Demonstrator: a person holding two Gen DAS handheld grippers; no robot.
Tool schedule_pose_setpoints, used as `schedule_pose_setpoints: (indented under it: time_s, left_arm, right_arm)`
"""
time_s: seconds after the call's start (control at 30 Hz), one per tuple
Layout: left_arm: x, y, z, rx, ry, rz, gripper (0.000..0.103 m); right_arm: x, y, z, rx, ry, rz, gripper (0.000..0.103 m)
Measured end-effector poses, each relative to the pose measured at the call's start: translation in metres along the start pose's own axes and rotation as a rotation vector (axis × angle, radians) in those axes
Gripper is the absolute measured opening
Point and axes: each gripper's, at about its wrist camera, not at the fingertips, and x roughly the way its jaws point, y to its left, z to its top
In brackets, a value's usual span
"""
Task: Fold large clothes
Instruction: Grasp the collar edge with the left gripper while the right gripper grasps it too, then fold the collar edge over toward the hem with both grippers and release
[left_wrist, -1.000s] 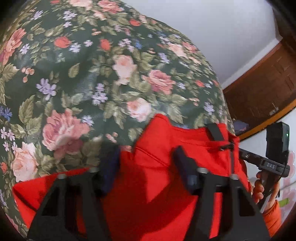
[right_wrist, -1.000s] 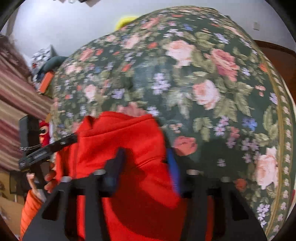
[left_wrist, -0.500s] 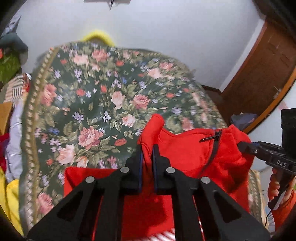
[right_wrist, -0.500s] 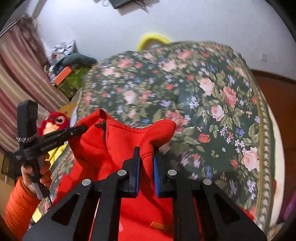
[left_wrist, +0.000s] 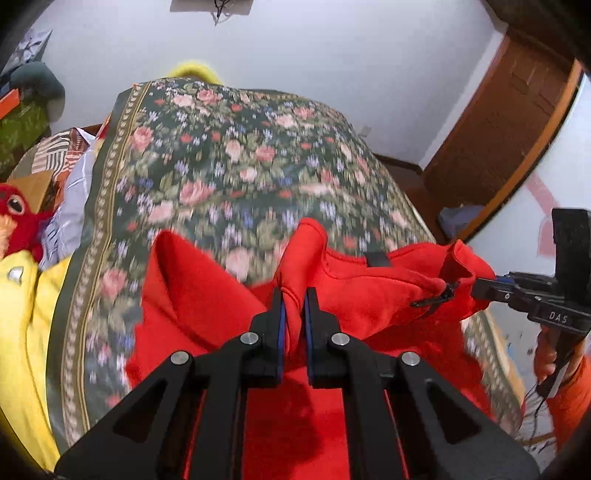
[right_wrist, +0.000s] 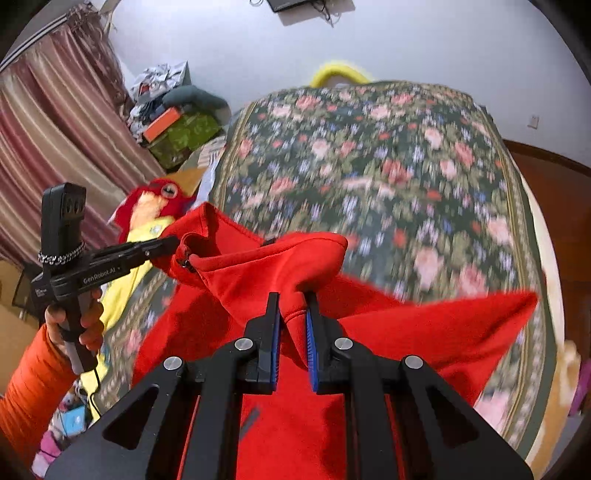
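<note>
Left gripper (left_wrist: 293, 295) fingers clamped on red jacket (left_wrist: 369, 288), a fold bunched between them; right gripper (right_wrist: 291, 301) likewise. Jacket's held edge hangs above floral bed (right_wrist: 369, 155). Best: keep both corners level, edge taut.

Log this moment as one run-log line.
left gripper: shut on red fleece jacket | right gripper: shut on jacket | jacket: collar edge lifted off floral bedspread, rest draped below | fold: not yet made
</note>
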Motion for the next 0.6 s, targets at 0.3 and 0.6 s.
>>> schedule_pose_setpoints:
  time_s: [0.3,0.6]
  left_arm:
    - [-0.014,-0.014,-0.092,0.034,0.028,0.028,0.007]
    - [-0.012,-0.017,-0.146,0.003,0.041,-0.008,0.008]
  right_arm:
    - [0.012,0.009,-0.078,0.008,0.079,-0.040,0.011]
    - [0.019,0.006,-0.112,0.031,0.096,-0.090,0.011]
